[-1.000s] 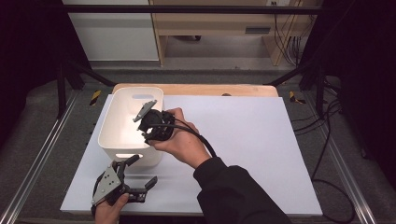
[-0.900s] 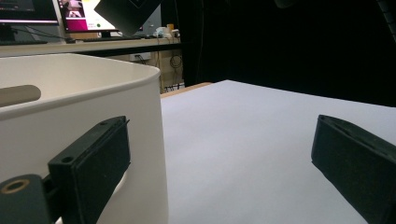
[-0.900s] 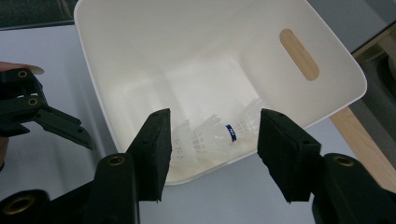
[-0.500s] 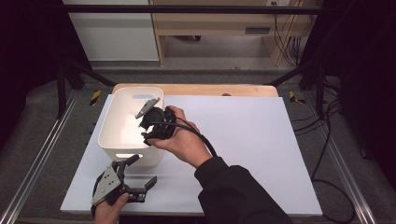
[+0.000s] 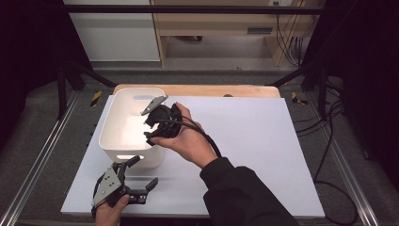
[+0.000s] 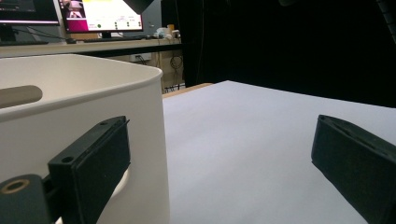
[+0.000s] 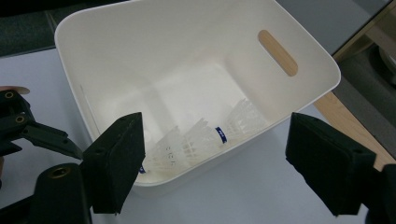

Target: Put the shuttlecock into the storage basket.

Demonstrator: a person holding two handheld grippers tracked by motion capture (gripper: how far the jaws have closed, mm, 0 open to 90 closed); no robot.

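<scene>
Right gripper (image 5: 149, 131), jaws spread, has edged nearer over bin (image 5: 109, 132); left gripper (image 5: 141, 176) spread, unmoved.

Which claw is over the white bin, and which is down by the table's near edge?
The right claw is held open above the white bin, looking down at its shuttlecocks. The left claw sits open, low beside the bin's near wall.
</scene>
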